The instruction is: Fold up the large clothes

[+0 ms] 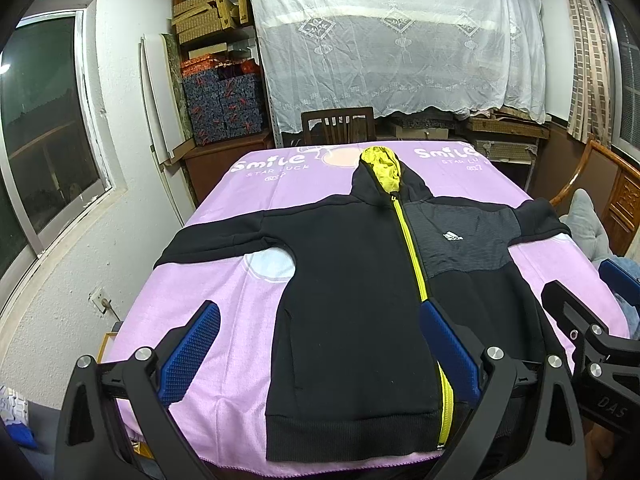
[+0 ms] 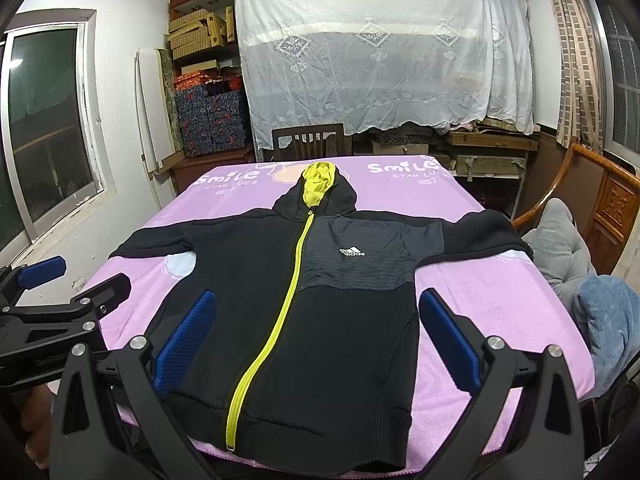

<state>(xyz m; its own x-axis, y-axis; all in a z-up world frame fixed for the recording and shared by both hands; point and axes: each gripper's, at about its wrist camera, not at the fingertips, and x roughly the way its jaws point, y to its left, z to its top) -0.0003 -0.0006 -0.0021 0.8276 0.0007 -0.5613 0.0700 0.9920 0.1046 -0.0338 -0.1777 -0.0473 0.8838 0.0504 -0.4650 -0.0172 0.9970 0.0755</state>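
Note:
A black zip hoodie [image 1: 352,300] [image 2: 320,320] with a yellow-green zipper and yellow hood lining lies flat, front up, on the pink blanket [image 1: 232,308] [image 2: 492,312]. Its sleeves spread out to both sides and its hem lies at the near edge. My left gripper [image 1: 320,356] hovers open above the hem's left half, with its blue pads [image 1: 192,352] wide apart and nothing between them. My right gripper [image 2: 318,344] hovers open above the hem's right half, also holding nothing. Each gripper shows at the edge of the other's view, the right gripper [image 1: 600,304] and the left gripper [image 2: 64,284].
A dark wooden chair [image 1: 338,124] stands behind the table's far edge, under a shelf draped in white lace cloth [image 2: 380,56]. Boxes are stacked at the back left. A window [image 1: 44,128] lies to the left. A wooden armchair with grey and blue cushions [image 2: 600,312] stands close at the right.

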